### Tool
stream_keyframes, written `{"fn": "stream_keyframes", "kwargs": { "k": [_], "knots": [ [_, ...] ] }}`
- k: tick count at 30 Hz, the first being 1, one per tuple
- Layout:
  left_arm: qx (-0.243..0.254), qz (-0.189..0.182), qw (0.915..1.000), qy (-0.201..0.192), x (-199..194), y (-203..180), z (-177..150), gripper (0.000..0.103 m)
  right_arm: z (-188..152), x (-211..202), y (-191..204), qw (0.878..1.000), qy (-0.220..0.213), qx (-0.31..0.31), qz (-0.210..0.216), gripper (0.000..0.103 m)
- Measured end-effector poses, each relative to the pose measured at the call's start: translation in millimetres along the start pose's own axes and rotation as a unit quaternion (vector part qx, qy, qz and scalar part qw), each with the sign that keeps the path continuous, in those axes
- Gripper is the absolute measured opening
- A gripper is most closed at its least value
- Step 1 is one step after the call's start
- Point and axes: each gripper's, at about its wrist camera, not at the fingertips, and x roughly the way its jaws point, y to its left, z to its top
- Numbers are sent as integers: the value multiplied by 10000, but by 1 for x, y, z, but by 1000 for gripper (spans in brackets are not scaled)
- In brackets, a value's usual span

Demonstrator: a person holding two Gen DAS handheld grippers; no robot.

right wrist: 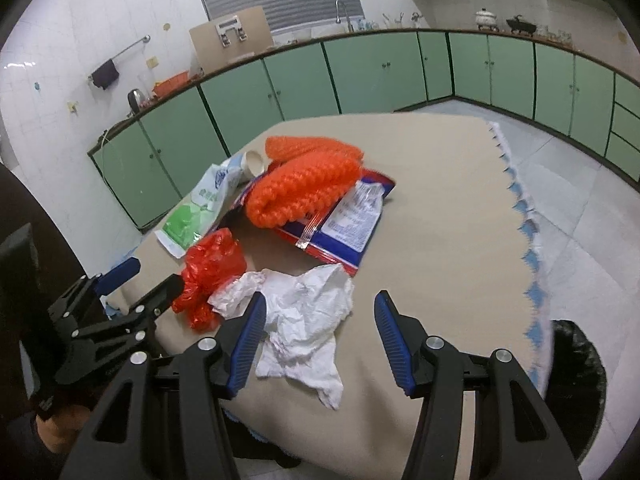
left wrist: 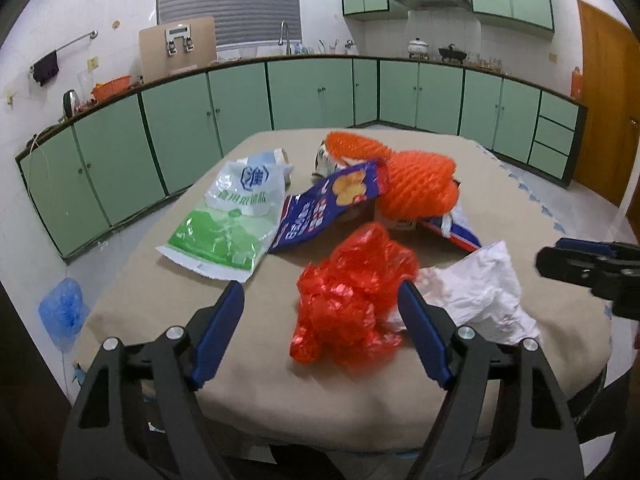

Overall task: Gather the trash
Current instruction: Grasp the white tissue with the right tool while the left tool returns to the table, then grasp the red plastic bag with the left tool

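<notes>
A crumpled red plastic bag lies nearest on the worktop, touching a crumpled white tissue beside it. Behind lie a flattened green-and-white salt bag, a blue snack wrapper and two orange foam nets heaped on a red-and-blue packet.

The cloth over the table looks matt, beige and soft. Ahead of the left gripper, the red bag is thin, glossy, crinkled plastic. Between the right gripper's fingers lies white tissue, matt crumpled paper. Farther off, the orange netting looks like ribbed foam and the blue wrapper is shiny film.
</notes>
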Motion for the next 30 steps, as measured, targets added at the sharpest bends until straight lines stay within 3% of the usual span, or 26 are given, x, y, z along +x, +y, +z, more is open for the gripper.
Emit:
{"fn": "stream_keyframes", "kwargs": {
  "k": [7,10,12,14,15,22,30],
  "knots": [
    [-43,-29,9996,263,8,4,-2,76,-1,42,0,9986,508,115,-105,56],
    [-47,-50,9998,193,-2,3,3,76,1,49,0,9976,686,72,-79,54],
    [-52,-72,9998,196,-1,1,5,76,0,56,-1,9963,855,3,-51,42],
    [-32,-52,9997,249,4,-1,6,76,0,56,0,9960,877,-165,-63,14],
    [-34,-43,9996,288,6,-2,6,76,0,54,1,9960,872,-201,-21,7],
    [32,-3,9991,430,8,-5,9,76,11,5,-8,9986,518,-96,-81,7],
    [139,-10,9967,806,29,-16,6,76,15,-25,-34,9987,398,302,-55,7]
  ]
}}
